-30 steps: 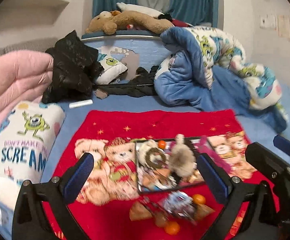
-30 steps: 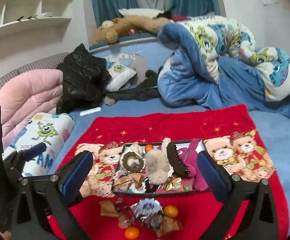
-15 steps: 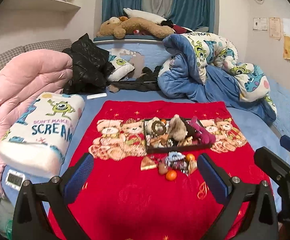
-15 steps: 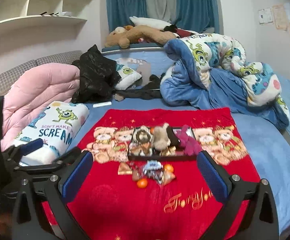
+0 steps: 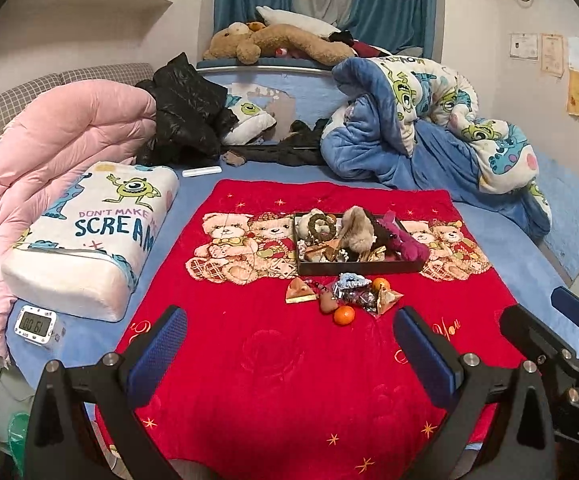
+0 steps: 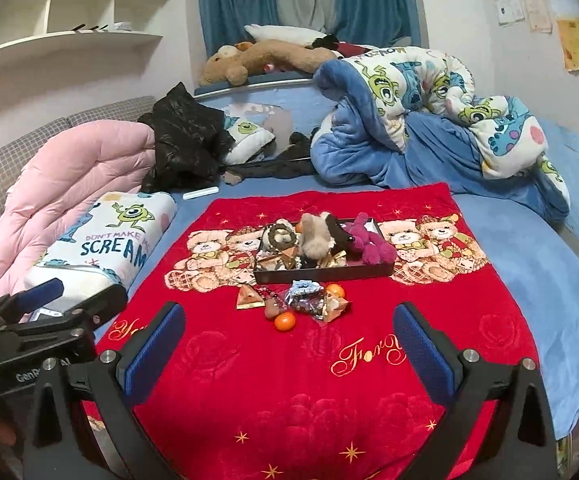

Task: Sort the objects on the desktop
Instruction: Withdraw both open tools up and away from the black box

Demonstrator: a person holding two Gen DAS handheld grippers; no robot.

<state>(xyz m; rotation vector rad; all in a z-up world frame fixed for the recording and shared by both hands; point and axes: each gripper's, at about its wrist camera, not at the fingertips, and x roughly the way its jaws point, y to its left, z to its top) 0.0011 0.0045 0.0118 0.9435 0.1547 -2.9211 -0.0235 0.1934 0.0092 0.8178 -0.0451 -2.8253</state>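
Note:
A black tray (image 5: 361, 268) (image 6: 325, 273) sits mid-way up a red bear-print blanket (image 5: 273, 360) (image 6: 289, 360), filled with fluffy hair clips, a purple plush and wrappers. In front of it lies a small pile: gold triangular wrappers (image 5: 299, 292) (image 6: 247, 298), a blue scrunchie (image 5: 351, 282) (image 6: 303, 288) and two small oranges (image 5: 344, 315) (image 6: 284, 321). My left gripper (image 5: 289, 348) hangs open well short of the pile, nothing between its blue pads. The right gripper (image 6: 289, 344) is likewise open and empty, near the blanket's front edge.
A Monsters pillow (image 5: 89, 236) and pink quilt (image 5: 49, 152) lie left. A timer (image 5: 34, 325) sits at the bed's front left corner. A heaped blue blanket (image 5: 429, 132) and black jacket (image 5: 185, 116) lie behind.
Both grippers have pulled back and up from close over the tray to the blanket's near edge. Both stayed open. The tray and pile have not moved.

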